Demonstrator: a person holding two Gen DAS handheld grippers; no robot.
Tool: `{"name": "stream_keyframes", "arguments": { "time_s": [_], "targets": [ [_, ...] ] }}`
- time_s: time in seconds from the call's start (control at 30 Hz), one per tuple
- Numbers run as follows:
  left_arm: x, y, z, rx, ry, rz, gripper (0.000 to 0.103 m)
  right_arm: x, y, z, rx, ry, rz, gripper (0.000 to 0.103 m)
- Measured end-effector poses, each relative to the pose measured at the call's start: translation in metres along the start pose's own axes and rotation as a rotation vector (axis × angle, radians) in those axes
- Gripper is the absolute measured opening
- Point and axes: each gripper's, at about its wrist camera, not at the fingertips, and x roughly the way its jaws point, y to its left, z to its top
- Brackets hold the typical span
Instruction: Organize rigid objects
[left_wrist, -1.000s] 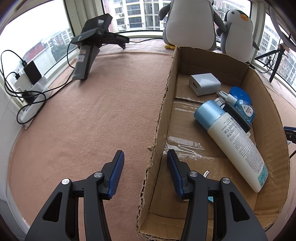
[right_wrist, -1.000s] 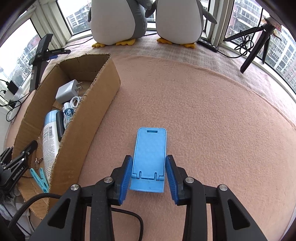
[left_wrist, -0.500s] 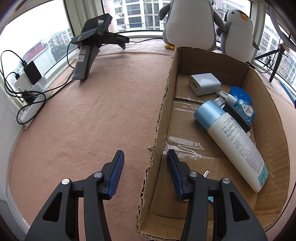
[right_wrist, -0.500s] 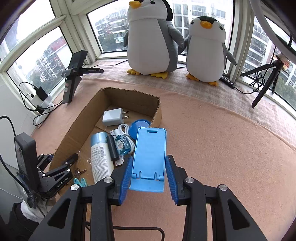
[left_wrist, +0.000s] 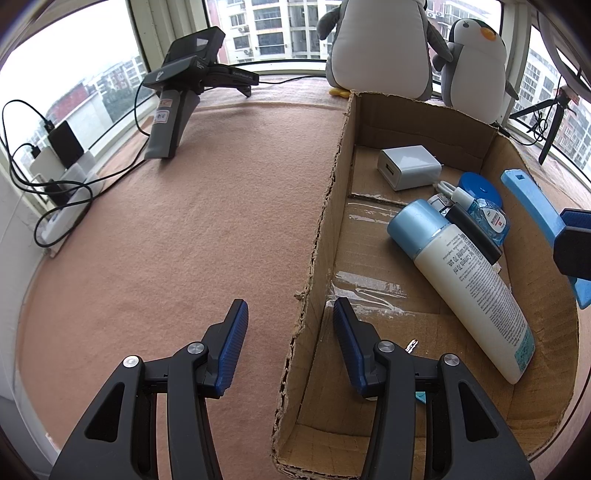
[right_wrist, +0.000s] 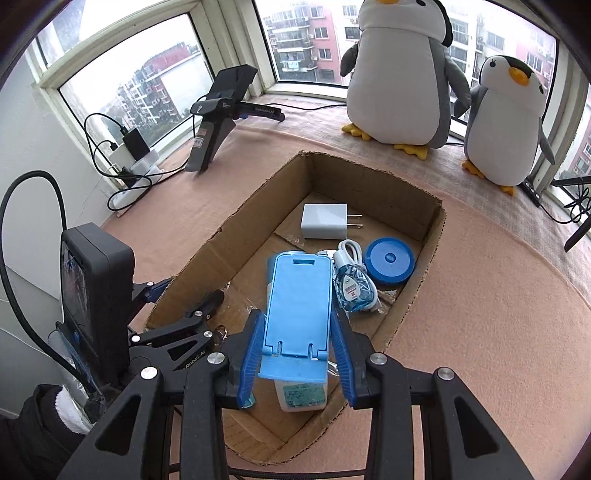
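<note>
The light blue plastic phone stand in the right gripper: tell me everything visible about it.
The light blue plastic phone stand is a flat, rounded-corner slab of smooth matte plastic with a slot near its far end and hinge tabs with a folded foot near its near end. The right gripper clamps its lower sides between blue ribbed pads. It hangs tilted above the open cardboard box, over the white lotion bottle, touching nothing else visible.

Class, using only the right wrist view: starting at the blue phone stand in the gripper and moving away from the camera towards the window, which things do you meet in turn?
blue phone stand → white charger → far wall of the cardboard box → large plush penguin.
</note>
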Motion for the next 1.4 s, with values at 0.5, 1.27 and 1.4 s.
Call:
{"name": "stream_keyframes", "arguments": {
  "time_s": [0.5, 1.27, 1.4],
  "targets": [
    [0.000, 0.001, 0.000, 0.000, 0.000, 0.000, 0.047, 0.005, 0.000, -0.003, -0.012, -0.001, -0.030, 0.046],
    [-0.039, 0.010, -0.002, -0.002, -0.049, 0.006, 0.055, -0.036, -0.021, -0.024, 0.071, -0.083, -0.087, 0.060],
    [-0.059, 0.007, -0.002, 0.004, -0.079, -0.008, 0.061, -0.054, -0.027, -0.030, 0.098, -0.126, -0.096, 0.065]
  ]
}}
